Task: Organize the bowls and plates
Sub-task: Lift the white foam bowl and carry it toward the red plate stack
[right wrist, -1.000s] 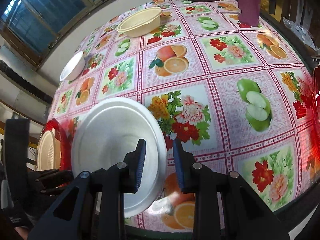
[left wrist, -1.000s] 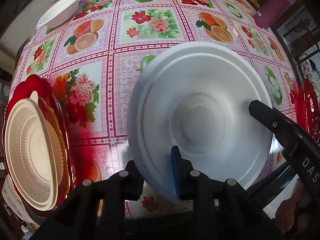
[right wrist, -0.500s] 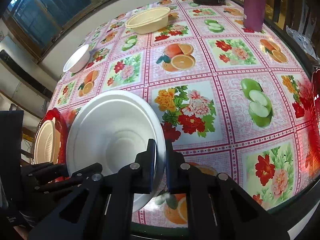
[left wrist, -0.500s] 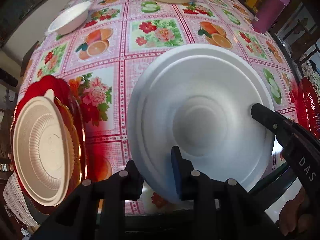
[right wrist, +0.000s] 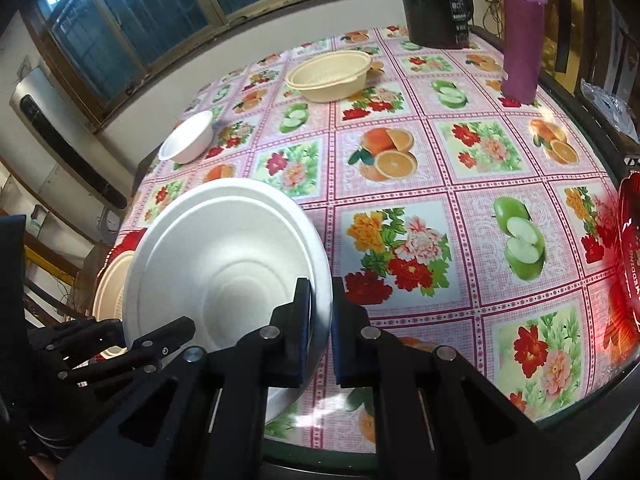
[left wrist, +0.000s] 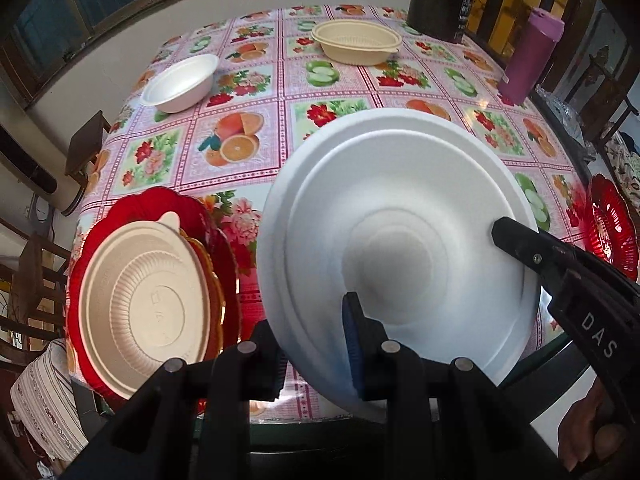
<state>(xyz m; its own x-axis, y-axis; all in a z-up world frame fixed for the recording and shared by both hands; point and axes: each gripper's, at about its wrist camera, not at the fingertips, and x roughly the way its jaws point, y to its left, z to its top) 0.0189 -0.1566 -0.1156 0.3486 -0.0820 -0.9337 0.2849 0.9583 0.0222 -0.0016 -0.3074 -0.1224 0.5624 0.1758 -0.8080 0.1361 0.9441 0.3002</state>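
A white foam plate (left wrist: pixel 400 208) hangs tilted above the near side of the flowered table, held from two sides. My left gripper (left wrist: pixel 314 332) is shut on its near rim, one pad on top and one beneath. My right gripper (right wrist: pixel 320 292) is shut on the plate's (right wrist: pixel 224 248) right rim; one of its fingers (left wrist: pixel 520 240) shows at the plate's right edge. At the left edge of the table a beige ribbed plate (left wrist: pixel 148 304) lies on a red scalloped plate (left wrist: pixel 152 204). Farther off stand a small white bowl (left wrist: pixel 180 84) and a beige bowl (left wrist: pixel 356 42).
A purple bottle (right wrist: pixel 522 32) and a black appliance (right wrist: pixel 436 0) stand at the far right of the table. A red glass dish (right wrist: pixel 628 272) sits at the right edge. A chair and a window wall lie beyond the table's left and far sides.
My right gripper's jaws came together on the white plate's rim. Both grippers and the plate rose and tipped back, so more of the far table shows.
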